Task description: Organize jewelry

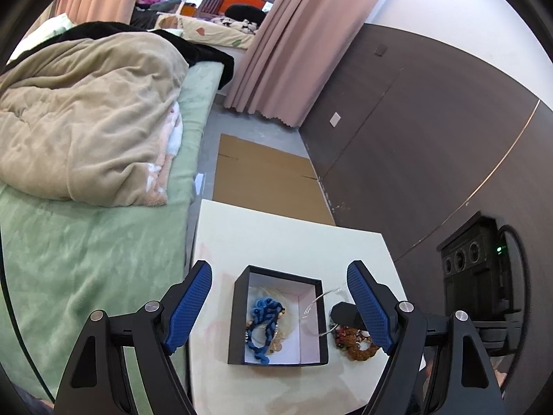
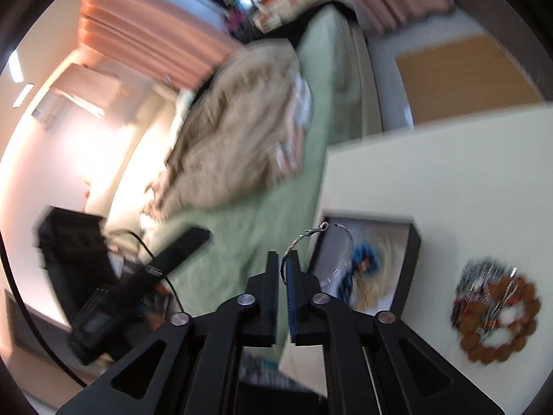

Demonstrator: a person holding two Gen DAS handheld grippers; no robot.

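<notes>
While our left gripper hangs above the table with its blue pads spread wide and nothing between them, we see the black box framed right between the two fingers, below and ahead of them. Inside the box lie a blue knotted piece and something pale gold beneath it. Just outside the box's right wall a thin clear wire hoop reaches over the rim, and beside it a heap of brown beads rests on the table, partly hidden by our right-hand finger.

From the right wrist view, which is blurred, our right gripper has its jaws only narrowly apart, with a slim gap showing. The clasp end of the wire hoop sits in that gap at the fingertips, lying against the blue pad of one finger; we cannot tell whether both pads press on it. The hoop curves from the tips out over the box's near corner. The brown bead ring and a tangle of silvery chain lie on the table on the far side of the box, well apart from these tips
</notes>
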